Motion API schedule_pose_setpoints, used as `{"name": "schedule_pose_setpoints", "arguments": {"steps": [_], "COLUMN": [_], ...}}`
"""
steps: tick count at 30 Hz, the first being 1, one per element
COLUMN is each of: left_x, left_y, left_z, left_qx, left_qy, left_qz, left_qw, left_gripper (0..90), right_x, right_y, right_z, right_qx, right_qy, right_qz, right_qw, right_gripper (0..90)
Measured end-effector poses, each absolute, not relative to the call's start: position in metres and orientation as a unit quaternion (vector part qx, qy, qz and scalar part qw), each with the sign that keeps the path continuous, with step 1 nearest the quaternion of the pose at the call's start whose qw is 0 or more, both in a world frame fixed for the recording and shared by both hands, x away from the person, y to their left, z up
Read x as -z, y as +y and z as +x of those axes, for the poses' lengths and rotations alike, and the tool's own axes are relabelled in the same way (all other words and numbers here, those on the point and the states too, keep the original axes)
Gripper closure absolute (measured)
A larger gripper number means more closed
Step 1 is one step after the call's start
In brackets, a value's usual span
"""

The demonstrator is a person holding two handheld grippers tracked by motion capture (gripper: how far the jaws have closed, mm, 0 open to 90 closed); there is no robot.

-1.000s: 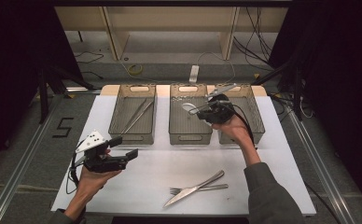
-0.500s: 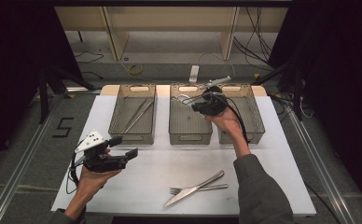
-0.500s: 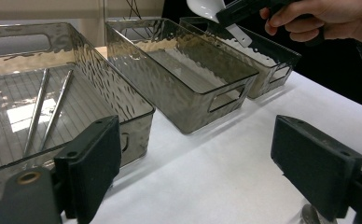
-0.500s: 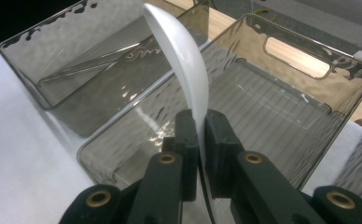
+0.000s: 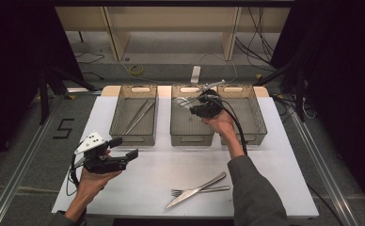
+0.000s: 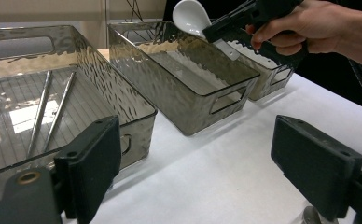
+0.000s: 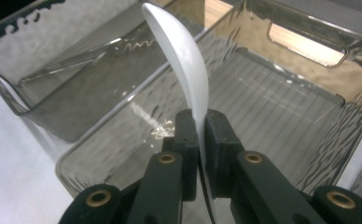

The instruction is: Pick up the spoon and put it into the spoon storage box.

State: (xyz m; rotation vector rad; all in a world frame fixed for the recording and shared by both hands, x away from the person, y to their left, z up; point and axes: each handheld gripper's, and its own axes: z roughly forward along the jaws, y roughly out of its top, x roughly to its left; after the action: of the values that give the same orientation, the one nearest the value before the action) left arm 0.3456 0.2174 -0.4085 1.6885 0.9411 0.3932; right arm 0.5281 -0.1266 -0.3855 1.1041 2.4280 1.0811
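Sorting cutlery: right hand-held gripper (image 7: 198, 135) pinching white spoon (image 7: 184, 60) above middle bin (image 5: 191, 133), next likely lower and release inside; left hand-held gripper (image 5: 124, 148) spread, idle over surface (image 5: 274, 169).

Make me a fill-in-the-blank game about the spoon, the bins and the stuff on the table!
1. The right tool is shut on a white ____.
2. The spoon hangs above the ____ bin.
3. The left bin holds two metal ____.
4. On the table a knife lies across a ____.

Missing words: spoon; middle; chopsticks; fork
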Motion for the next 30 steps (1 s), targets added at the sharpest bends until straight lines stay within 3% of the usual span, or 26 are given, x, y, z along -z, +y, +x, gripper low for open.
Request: {"name": "schedule_pose_setpoints", "arguments": {"steps": [30], "left_x": [0.409], "left_y": [0.217], "left_z": [0.346], "left_qx": [-0.167], "left_qy": [0.398], "left_qz": [0.714], "left_qw": [0.552], "left_gripper": [15.6], "right_x": [0.408], "right_y": [-0.116], "right_z": [0.537], "right_qx": [-0.357], "right_qy": [0.828], "right_qz": [0.415], "right_qw": [0.122], "right_gripper": [85.0]}}
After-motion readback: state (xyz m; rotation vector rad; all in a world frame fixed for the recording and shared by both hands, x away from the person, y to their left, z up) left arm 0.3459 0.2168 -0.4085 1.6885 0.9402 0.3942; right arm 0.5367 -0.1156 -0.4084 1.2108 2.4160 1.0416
